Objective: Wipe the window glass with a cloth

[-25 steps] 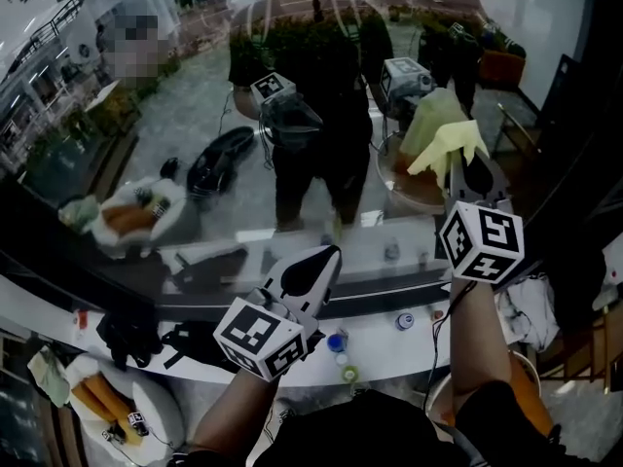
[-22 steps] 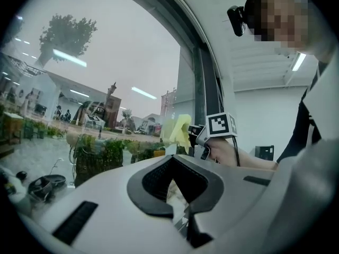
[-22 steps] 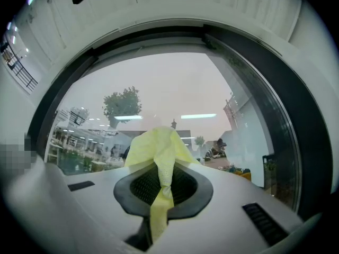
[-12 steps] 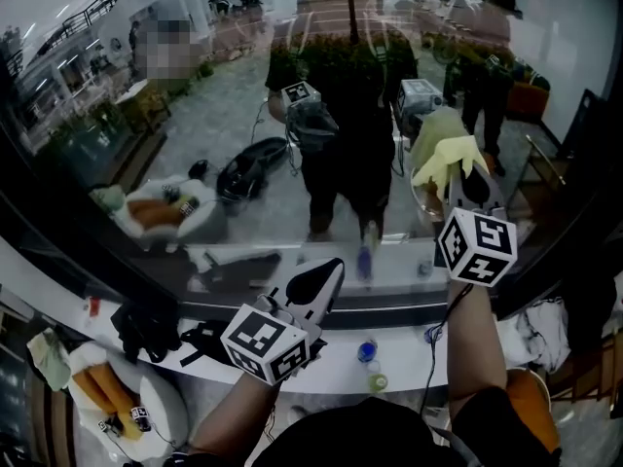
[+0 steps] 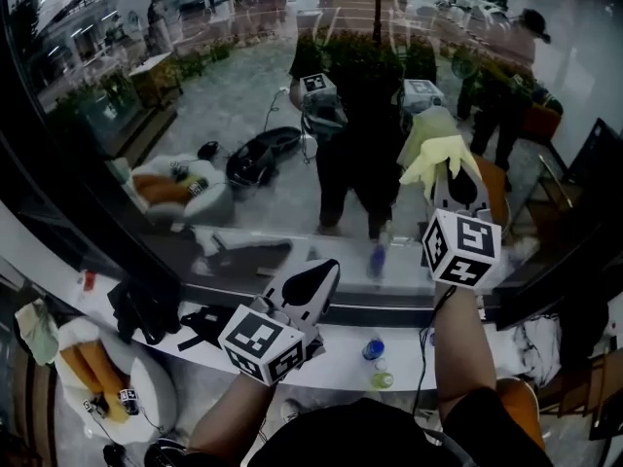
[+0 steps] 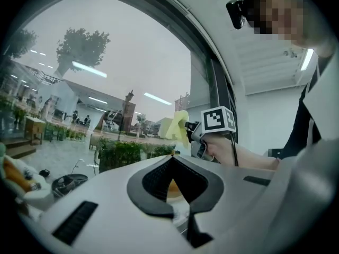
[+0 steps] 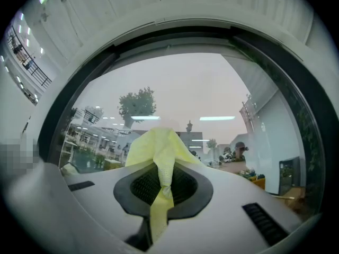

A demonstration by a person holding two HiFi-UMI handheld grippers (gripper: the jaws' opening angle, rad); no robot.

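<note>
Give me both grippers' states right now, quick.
Left gripper: closed, nothing between its jaws.
Right gripper: closed on the yellow cloth.

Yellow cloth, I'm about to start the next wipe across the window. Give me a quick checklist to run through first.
1. Grip on the cloth: the right hand-held gripper is shut on the yellow cloth. Ok.
2. Free cloth beyond the jaws to wipe with: a wad fans out above them. Ok.
3. Cloth pressed against the window glass: it meets its own reflection, but contact is not sure. Cannot tell.
4. Left hand-held gripper out of the way: shut, empty, held lower and apart from the cloth. Ok.
5. Glass ahead free of obstacles: nothing seen on it. Ok.
</note>
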